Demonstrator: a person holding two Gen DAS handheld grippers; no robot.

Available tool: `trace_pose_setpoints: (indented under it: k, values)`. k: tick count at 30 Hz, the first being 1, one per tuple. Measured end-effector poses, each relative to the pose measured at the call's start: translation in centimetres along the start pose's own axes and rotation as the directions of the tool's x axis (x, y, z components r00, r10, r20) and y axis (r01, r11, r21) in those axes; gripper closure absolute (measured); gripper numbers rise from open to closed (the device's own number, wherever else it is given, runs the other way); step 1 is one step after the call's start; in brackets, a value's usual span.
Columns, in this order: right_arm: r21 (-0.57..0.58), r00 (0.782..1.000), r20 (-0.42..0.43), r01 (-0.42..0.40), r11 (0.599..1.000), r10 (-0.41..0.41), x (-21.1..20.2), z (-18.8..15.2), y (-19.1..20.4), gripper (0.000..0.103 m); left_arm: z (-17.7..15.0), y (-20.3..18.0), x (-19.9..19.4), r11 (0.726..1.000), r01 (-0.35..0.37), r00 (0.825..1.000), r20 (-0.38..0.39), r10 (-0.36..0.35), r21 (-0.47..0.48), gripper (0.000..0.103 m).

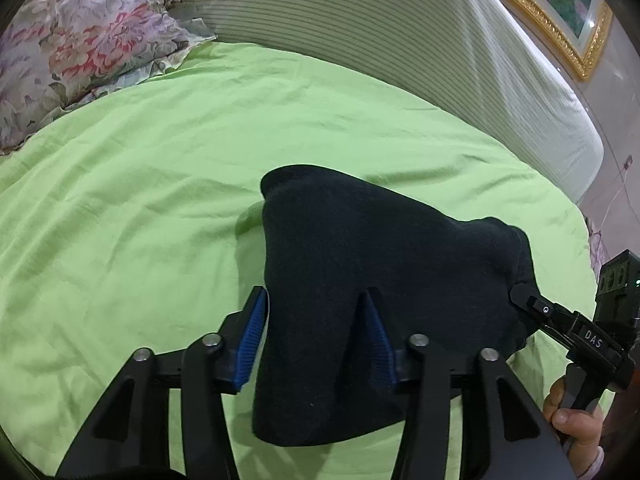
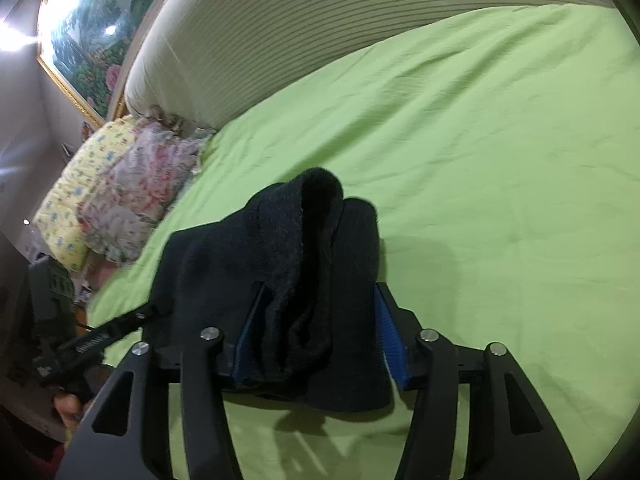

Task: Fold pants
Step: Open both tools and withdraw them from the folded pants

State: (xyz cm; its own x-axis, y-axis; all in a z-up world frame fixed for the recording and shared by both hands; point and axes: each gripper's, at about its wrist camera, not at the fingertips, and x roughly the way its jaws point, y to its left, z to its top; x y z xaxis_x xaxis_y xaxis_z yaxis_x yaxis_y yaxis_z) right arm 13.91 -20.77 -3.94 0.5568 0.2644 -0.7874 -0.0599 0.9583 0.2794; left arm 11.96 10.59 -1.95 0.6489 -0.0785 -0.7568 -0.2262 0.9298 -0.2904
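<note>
The dark navy pants (image 1: 384, 264) hang bunched and folded over above the green bed sheet (image 1: 140, 208). My left gripper (image 1: 316, 300) is shut on one edge of the pants, blue pads on either side of the cloth. My right gripper (image 2: 320, 292) is shut on the other edge of the pants (image 2: 304, 256), where a fuzzy lining shows. In the left wrist view the right gripper (image 1: 524, 294) pinches the fabric's right end. In the right wrist view the left gripper (image 2: 148, 312) holds the left end.
A striped padded headboard (image 1: 360, 28) curves behind the bed. Floral pillows (image 1: 80, 40) lie at the head, also in the right wrist view (image 2: 132, 196). A gold-framed painting (image 1: 560, 12) hangs on the wall. The green sheet (image 2: 500, 140) spreads wide around the pants.
</note>
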Motion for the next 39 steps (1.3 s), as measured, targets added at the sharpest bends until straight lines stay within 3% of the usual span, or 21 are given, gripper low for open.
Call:
trace_pose_setpoints:
  k: [4,19,39]
  values:
    - [0.015,0.999,0.032,0.006,1.0,-0.007,-0.8,-0.4,-1.3,0.037,-0.3,0.6,0.1,1.0,0.001,1.0,0.001,-0.001,-0.008,0.038]
    - [-0.115,0.986,0.118,0.129,0.985,-0.115,-2.8,-1.6,1.0,0.035,-2.2,1.0,-2.0,1.0,-0.025,1.0,0.005,0.025,-0.015,0.03]
    - [-0.347,0.98,0.188,0.129,0.929,-0.066,-5.2,-6.8,5.3,0.014,-6.8,-0.5,-4.9,0.985,-0.16,0.985,0.077,0.155,0.06,0.022]
